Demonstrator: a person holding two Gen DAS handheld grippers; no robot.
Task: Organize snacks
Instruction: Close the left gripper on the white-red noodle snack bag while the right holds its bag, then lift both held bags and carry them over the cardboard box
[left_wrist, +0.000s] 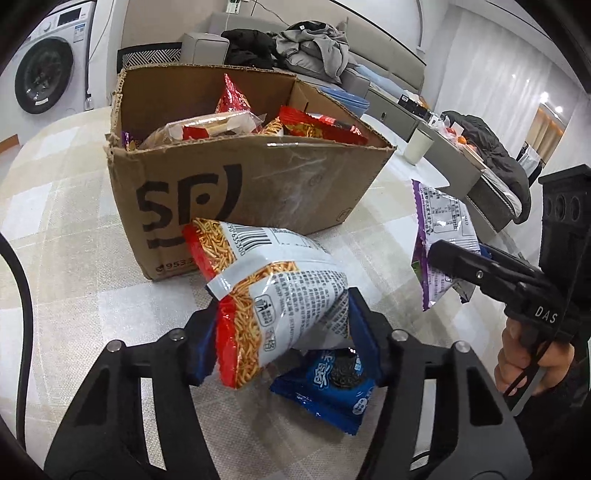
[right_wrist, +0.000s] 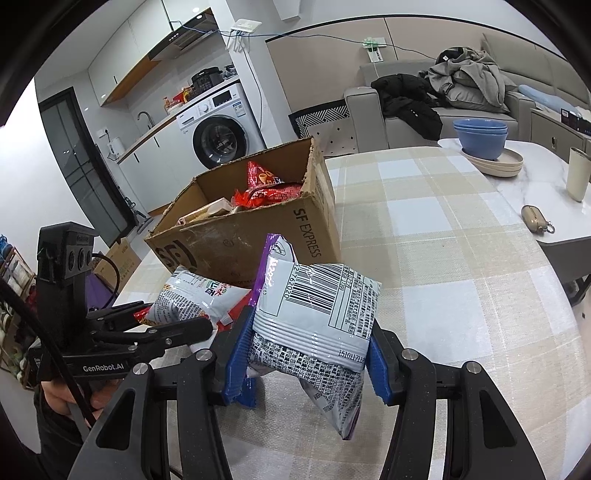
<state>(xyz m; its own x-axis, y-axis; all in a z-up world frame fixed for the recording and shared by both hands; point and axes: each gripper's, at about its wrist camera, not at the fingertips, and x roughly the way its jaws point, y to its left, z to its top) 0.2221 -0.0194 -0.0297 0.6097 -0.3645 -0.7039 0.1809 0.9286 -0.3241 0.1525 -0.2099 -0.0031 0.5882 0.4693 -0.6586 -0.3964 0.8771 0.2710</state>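
Table (right_wrist: 443, 229) with a checked cloth holds the big cardboard box (left_wrist: 240, 192), already part full of snacks. The left gripper (left_wrist: 280, 339) is clamped on a red noodle snack bag (left_wrist: 273, 291), lifted just in front of the box. The right gripper (right_wrist: 306, 354) is clamped on a purple snack bag (right_wrist: 317, 314), near the box too. A blue cookie pack (left_wrist: 328, 391) lies on the cloth under the left one. To do it well, I think each bag should go up over the box edge before letting go, one at a time, so they do not bump.
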